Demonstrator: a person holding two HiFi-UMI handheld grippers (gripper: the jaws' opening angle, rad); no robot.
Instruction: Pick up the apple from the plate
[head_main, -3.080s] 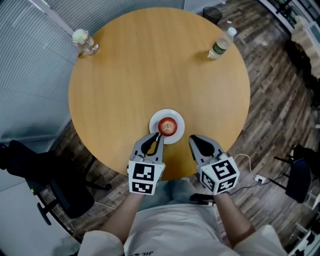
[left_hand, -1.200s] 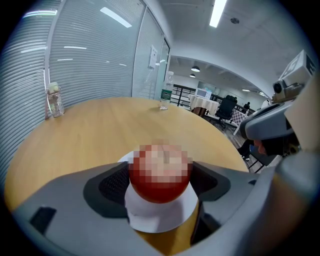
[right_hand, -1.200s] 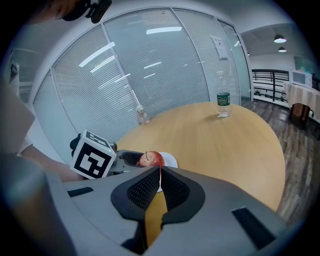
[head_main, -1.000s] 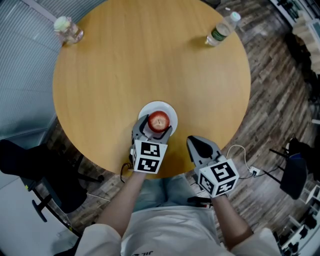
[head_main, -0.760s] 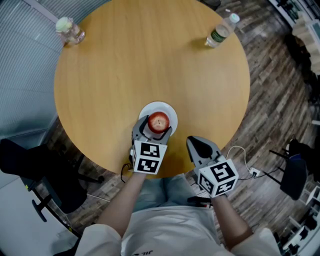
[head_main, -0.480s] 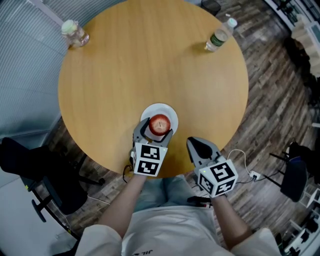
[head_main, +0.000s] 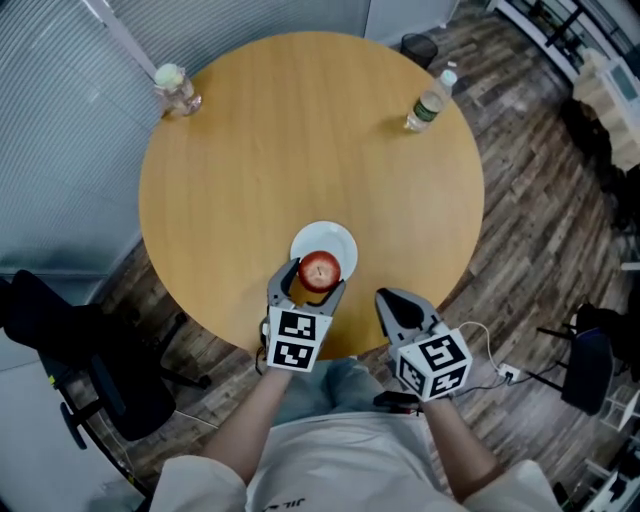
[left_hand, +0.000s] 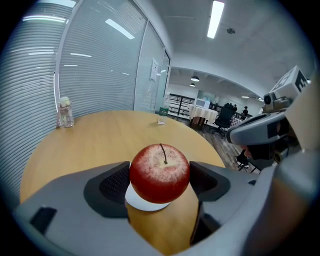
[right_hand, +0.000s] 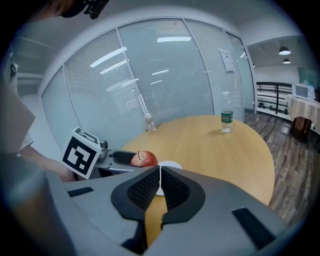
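A red apple (head_main: 320, 270) with a thin stem is held clear above the white plate (head_main: 325, 241), which lies near the front edge of the round wooden table (head_main: 300, 140). My left gripper (head_main: 311, 283) is shut on the apple (left_hand: 160, 172), one jaw pressing each side; part of the plate (left_hand: 141, 203) shows beneath it. My right gripper (head_main: 399, 305) hangs shut and empty past the table's front edge, to the right of the apple. From the right gripper view (right_hand: 160, 186) the apple (right_hand: 144, 159) and plate (right_hand: 171, 165) lie to the left.
A small glass jar (head_main: 174, 88) stands at the table's far left rim and a water bottle (head_main: 427, 100) at the far right rim. A dark office chair (head_main: 70, 345) sits left of the table. Blinds line the glass wall on the left.
My left gripper closed on the apple and raised it off the plate, drawing it slightly toward the table's front edge. The right gripper has stayed shut off the edge.
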